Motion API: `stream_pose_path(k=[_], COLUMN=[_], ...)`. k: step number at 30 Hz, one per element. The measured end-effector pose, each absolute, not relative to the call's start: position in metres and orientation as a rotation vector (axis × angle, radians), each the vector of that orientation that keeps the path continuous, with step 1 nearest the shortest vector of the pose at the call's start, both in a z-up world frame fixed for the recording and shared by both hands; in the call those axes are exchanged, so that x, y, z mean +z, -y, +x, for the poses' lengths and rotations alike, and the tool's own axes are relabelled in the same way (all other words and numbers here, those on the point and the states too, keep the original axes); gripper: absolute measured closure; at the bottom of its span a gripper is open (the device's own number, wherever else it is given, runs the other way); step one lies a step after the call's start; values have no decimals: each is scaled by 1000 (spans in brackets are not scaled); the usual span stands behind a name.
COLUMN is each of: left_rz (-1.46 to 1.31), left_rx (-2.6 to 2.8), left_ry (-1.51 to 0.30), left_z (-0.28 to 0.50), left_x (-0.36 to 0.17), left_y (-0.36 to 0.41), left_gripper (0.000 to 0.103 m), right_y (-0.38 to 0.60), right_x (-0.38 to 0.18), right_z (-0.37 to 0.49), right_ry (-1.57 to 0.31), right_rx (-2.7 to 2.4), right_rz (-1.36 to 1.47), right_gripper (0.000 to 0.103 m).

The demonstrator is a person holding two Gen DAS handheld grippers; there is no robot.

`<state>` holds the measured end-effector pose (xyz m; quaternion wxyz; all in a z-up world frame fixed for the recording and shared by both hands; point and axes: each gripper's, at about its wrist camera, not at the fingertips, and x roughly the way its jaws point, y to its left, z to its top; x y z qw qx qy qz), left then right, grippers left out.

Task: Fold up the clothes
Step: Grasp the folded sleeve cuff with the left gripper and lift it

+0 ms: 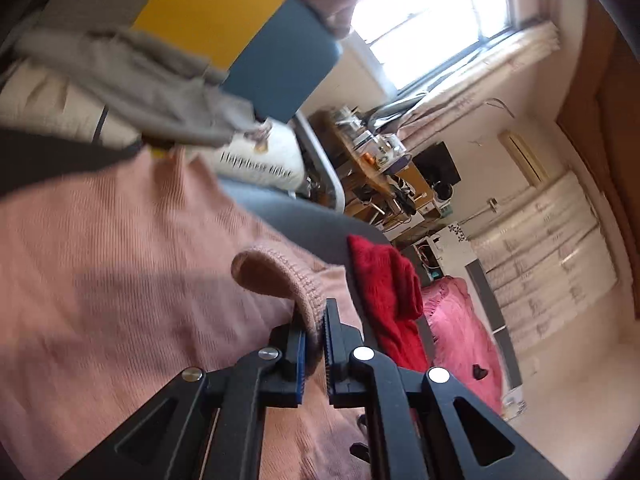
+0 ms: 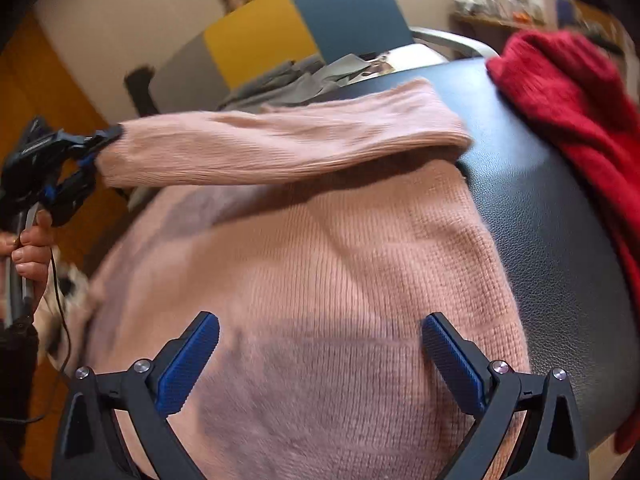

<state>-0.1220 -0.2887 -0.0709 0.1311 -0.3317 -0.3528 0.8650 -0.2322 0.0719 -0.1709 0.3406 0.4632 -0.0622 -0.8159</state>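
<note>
Pink sweater (image 2: 312, 300) lies on the dark surface (image 2: 560, 208); left gripper (image 1: 316, 320) fingers clamp its sleeve cuff (image 1: 280, 276), sleeve stretched across the body, prob. mid sleeve-fold; right gripper (image 2: 320, 344) fingers spread wide, holding nothing, over the body; next: lay sleeve flat. Red garment (image 2: 568, 92) lies close alongside; grey clothes (image 2: 288, 80) behind.
</note>
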Motion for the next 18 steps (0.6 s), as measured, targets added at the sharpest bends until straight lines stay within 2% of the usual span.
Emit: stream_pose_path(k=[4, 13, 18], left_rz=[-919, -1065, -1201], left_rx=[2570, 2603, 2582], left_ry=[954, 995, 1015], left_z=[-122, -96, -91], left_x=[-41, -86, -130], left_y=[306, 349, 359], left_gripper=[97, 97, 96], right_y=[-77, -89, -62], right_x=[-167, -169, -158], right_z=[-244, -294, -323], right_ry=[319, 850, 853], right_rx=[-2075, -1879, -1874], right_rz=[1214, 1220, 1188], right_gripper=[0, 0, 0])
